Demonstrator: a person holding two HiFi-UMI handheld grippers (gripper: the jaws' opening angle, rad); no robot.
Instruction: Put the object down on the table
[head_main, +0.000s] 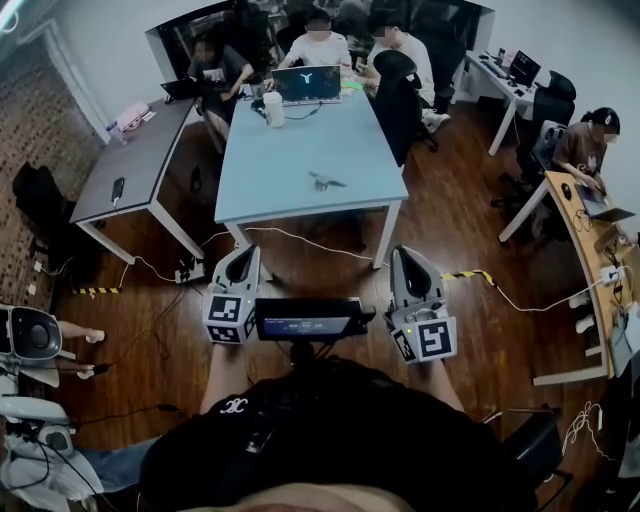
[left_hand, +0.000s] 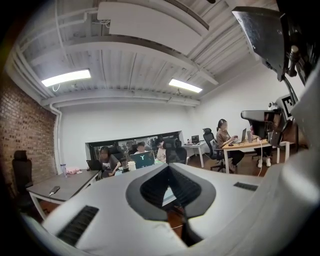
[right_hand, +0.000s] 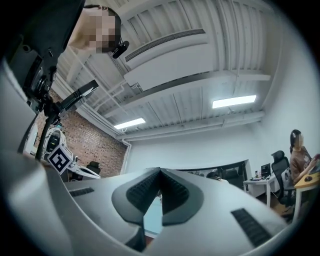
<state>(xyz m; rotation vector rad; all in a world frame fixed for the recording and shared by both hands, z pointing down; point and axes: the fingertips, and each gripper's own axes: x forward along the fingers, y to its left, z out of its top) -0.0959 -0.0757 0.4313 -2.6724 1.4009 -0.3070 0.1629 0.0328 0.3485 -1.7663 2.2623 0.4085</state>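
My left gripper (head_main: 242, 256) and right gripper (head_main: 404, 256) sit low in the middle of the head view, either side of a black screen (head_main: 308, 320) mounted at my chest. Both are clenched on nothing: in each gripper view the ribbed dark pads meet at the tips, and only the room beyond shows through the slit behind them. The small dark object (head_main: 325, 181), too small for me to identify, lies on the near half of the light-blue rectangular table (head_main: 290, 170) above the frame's centre, well apart from either gripper. I judge the putting-down finished, or not under way at all, since neither hand carries anything. The best I can do now is keep both grippers closed and clear of the table's near edge so nothing nudges the object. At the table's far end are an open laptop with a teal screen (head_main: 305, 83) and a white cup (head_main: 273, 108), where people are seated. A black office chair (head_main: 400, 95) is pushed against its right side, and a grey table (head_main: 135, 165) stands at the left. Between me and the blue table, white cables (head_main: 300, 240) trail over the dark wooden floor (head_main: 450, 230), and a yellow-and-black striped strip (head_main: 466, 274) lies to the right. I could trip on these if I stepped in.
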